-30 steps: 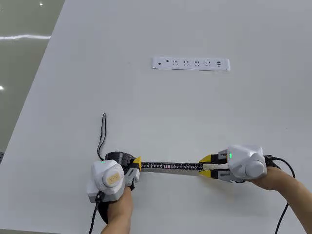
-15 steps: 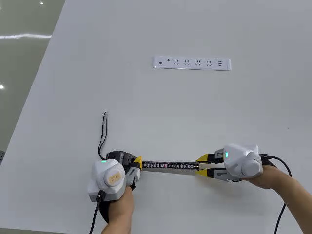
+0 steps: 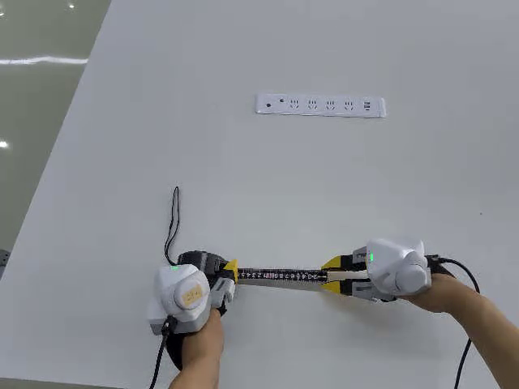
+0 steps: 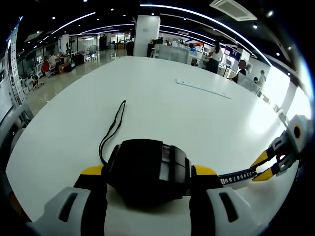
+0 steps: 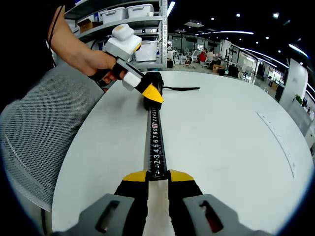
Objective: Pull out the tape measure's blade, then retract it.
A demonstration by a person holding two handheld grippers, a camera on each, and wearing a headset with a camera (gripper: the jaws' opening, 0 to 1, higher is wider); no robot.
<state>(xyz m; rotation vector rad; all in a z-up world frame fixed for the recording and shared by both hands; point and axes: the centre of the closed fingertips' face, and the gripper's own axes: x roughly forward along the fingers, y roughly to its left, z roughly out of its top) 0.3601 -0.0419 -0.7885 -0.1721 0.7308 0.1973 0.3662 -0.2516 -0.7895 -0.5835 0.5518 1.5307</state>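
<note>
Seemingly, left claw (image 4: 147, 173) grips tape measure (image 4: 147, 160); right claw (image 5: 158, 176) pinches blade (image 5: 155, 132).

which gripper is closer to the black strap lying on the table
Left. The left gripper clamps the tape measure case, and the strap trails off from that case. The right gripper is away at the far end of the pulled-out blade.

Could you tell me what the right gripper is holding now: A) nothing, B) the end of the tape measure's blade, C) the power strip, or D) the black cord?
B: the right gripper is shut on the end of the blade, which runs to the case in the left gripper.
</note>
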